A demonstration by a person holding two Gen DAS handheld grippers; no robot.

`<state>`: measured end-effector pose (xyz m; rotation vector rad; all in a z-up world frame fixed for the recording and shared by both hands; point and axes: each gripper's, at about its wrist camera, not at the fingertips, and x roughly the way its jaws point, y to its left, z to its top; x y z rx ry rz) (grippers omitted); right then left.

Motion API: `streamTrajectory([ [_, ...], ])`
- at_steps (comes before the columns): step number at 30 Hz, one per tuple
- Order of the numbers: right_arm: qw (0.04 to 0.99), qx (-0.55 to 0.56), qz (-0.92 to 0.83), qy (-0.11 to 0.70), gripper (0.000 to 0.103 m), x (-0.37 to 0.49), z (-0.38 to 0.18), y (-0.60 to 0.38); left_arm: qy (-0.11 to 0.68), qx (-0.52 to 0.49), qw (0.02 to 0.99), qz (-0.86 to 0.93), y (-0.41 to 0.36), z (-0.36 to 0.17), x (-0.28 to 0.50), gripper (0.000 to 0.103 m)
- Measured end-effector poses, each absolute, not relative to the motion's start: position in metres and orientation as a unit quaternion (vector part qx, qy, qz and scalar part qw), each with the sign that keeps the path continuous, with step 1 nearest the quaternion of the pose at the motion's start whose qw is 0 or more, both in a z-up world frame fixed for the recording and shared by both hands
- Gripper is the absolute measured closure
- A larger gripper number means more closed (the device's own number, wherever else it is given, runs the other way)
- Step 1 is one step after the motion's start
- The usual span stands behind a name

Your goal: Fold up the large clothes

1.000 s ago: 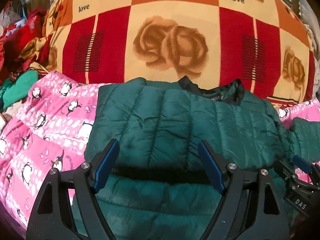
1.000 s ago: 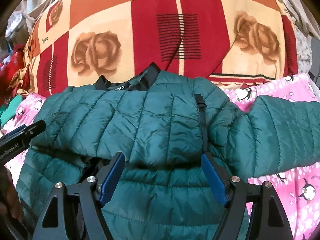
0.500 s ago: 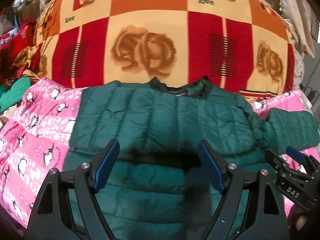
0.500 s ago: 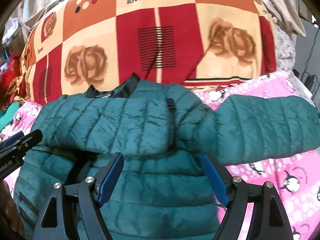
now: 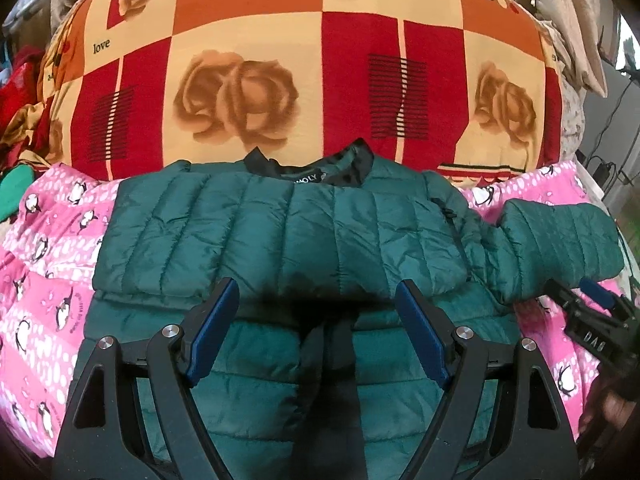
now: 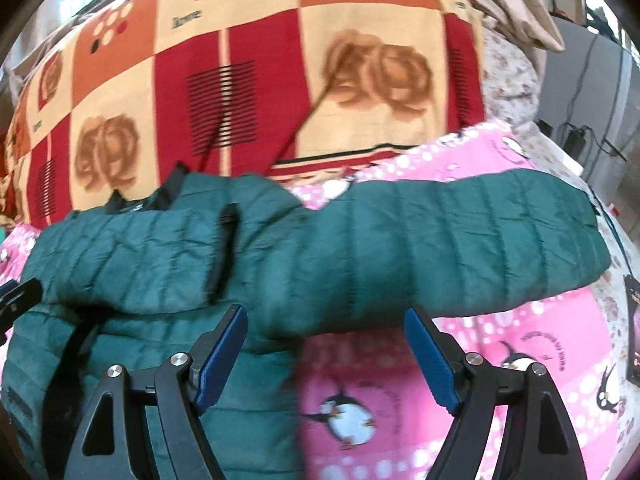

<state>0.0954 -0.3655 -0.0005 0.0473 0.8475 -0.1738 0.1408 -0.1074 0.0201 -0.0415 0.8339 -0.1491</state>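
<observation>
while the green puffer jacket (image 5: 280, 232) lies on the pink penguin blanket (image 5: 44, 264) of the bed, its collar toward the rose-patterned quilt (image 5: 280, 60), one sleeve is folded across the chest and the right sleeve (image 6: 460, 240) is stretched out to the side over the pink cloth. the step in hand seems to be the folding-in of the sleeves, and only the one on the right remains. the left claw (image 5: 316, 320) hangs above the lower body of the jacket, its jaws wide apart and holding nothing. the right claw (image 6: 326, 344) is also wide open and empty, and it stands just before the lower edge of the stretched sleeve, near the armpit. the next move probably calls for the right claw to go toward the cuff end, close on the padded cloth, and carry it across the chest. the stuff is thick and slippery, so a deep bite is needed.
</observation>
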Motion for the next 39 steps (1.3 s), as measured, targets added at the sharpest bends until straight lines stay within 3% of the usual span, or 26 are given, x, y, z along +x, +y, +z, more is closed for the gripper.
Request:
streamTrajectory([
  [19, 0.888, 0.082, -0.211, 0.400, 0.025, 0.088, -0.003, -0.500, 0.415, -0.020, 0.908, -0.060, -0.096, 0.006, 0.157, 0.022],
  [26, 0.875, 0.148, -0.267, 0.376, 0.024, 0.077, 0.001, -0.562, 0.423, -0.024, 0.904, -0.058, -0.091, -0.003, 0.164, 0.022],
  [28, 0.869, 0.175, -0.280, 0.369, 0.015, 0.076, 0.002, -0.581, 0.425, -0.023, 0.903, -0.058, -0.091, -0.006, 0.166, 0.022],
  [39, 0.839, 0.295, -0.300, 0.344, 0.015, 0.092, -0.017, -0.649, 0.432, -0.017, 0.900, -0.054, -0.089, -0.018, 0.174, 0.022],
])
